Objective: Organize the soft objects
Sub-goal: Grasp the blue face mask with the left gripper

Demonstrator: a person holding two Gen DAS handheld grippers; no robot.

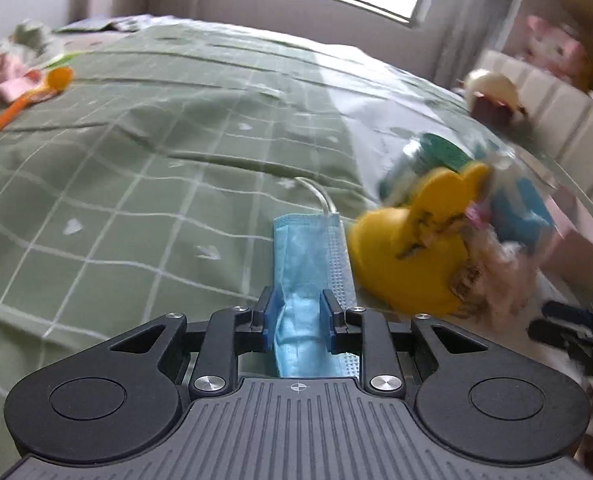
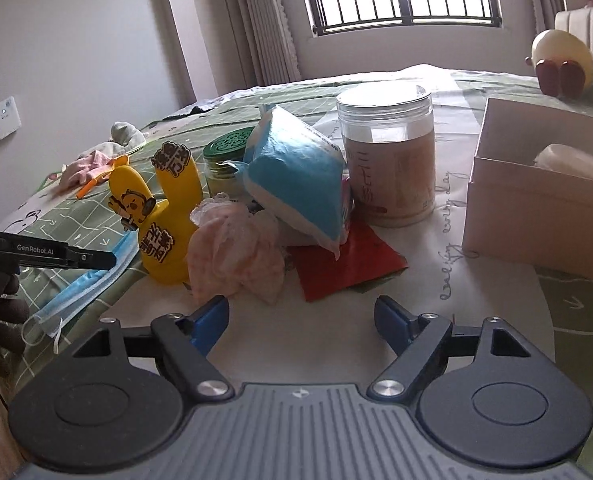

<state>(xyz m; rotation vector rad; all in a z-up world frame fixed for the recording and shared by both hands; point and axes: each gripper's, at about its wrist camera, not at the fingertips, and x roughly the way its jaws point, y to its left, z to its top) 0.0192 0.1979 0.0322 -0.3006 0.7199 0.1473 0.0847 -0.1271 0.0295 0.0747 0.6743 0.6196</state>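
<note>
My left gripper [image 1: 296, 312] is shut on a blue face mask [image 1: 308, 252] and holds it over the green checked bed cover. In the right wrist view the mask [image 2: 82, 288] hangs from the left gripper [image 2: 96, 259] at the left edge. My right gripper [image 2: 302, 316] is open and empty, just in front of a crumpled pink cloth [image 2: 236, 252]. Behind the cloth lie a blue and white soft pack [image 2: 292, 176] and a yellow rabbit-shaped toy [image 2: 156, 216]. The toy also shows in the left wrist view [image 1: 412, 248].
A clear plastic jar [image 2: 388, 152], a green-lidded jar [image 2: 224, 160] and a red paper [image 2: 344, 264] stand among the pile. A white open box [image 2: 536, 220] is at the right. Pink clothes [image 1: 4, 80] and an orange spoon [image 1: 36, 92] lie far left.
</note>
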